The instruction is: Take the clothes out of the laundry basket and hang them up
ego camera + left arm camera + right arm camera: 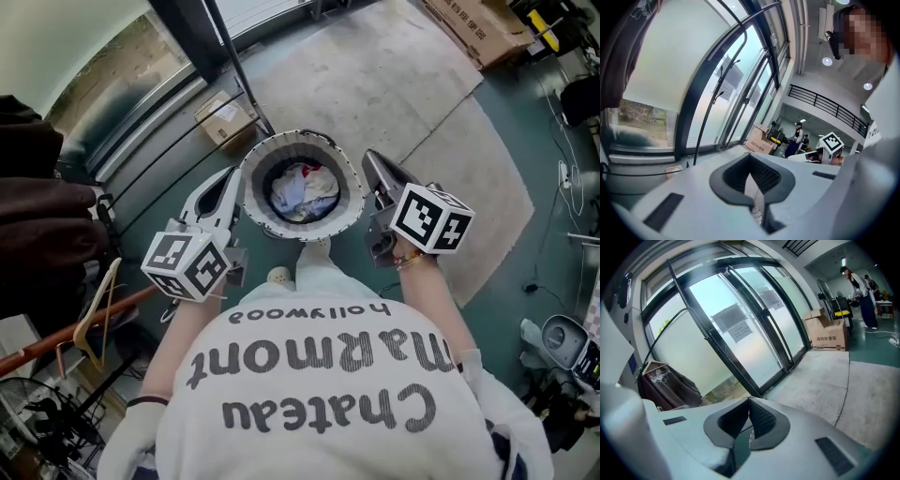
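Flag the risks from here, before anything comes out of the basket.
1. Both shut, the left gripper and right gripper flank the laundry basket close to its rim. Going in like that could nudge or tip it instead of grasping.
2. The clothes lie bunched together, so lifting one may drag others out.
3. The hanger sits far left, which likely means a long carry.

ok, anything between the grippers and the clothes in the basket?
Nothing visible covers the clothes; the basket is open on top. The left gripper and right gripper, both shut and empty, flank it outside the rim, so only the basket wall stands between.
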`<state>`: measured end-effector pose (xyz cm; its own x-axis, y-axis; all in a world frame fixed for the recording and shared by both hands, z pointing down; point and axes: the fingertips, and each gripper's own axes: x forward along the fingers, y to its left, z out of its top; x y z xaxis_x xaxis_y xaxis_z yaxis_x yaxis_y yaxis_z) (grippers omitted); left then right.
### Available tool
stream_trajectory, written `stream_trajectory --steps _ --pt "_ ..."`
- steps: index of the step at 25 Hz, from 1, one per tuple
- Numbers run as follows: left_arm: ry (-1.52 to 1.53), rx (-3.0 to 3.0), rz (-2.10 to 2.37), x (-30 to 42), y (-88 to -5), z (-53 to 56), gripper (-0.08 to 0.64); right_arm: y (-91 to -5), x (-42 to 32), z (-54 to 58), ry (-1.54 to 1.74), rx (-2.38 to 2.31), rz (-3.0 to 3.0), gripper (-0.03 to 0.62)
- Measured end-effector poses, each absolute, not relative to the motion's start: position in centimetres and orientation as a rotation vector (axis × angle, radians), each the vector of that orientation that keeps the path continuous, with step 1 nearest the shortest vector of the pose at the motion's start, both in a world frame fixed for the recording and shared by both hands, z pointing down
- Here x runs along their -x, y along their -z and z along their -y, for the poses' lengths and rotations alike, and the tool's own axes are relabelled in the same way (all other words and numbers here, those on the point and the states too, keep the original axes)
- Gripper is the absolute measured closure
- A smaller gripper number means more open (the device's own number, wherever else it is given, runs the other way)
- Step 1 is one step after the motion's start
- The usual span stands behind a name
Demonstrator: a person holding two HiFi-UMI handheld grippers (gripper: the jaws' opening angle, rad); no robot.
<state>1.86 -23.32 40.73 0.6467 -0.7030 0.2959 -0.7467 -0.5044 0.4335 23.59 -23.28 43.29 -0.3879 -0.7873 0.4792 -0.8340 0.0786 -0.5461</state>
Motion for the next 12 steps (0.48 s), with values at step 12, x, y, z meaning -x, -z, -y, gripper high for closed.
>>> stream_trajectory --steps 12 --pt "0.008 -2.505 1.177 -6.6 -42.3 27.5 0.547 -46.6 -24.5 30.5 -1.248 -1.439 2.441 0.561"
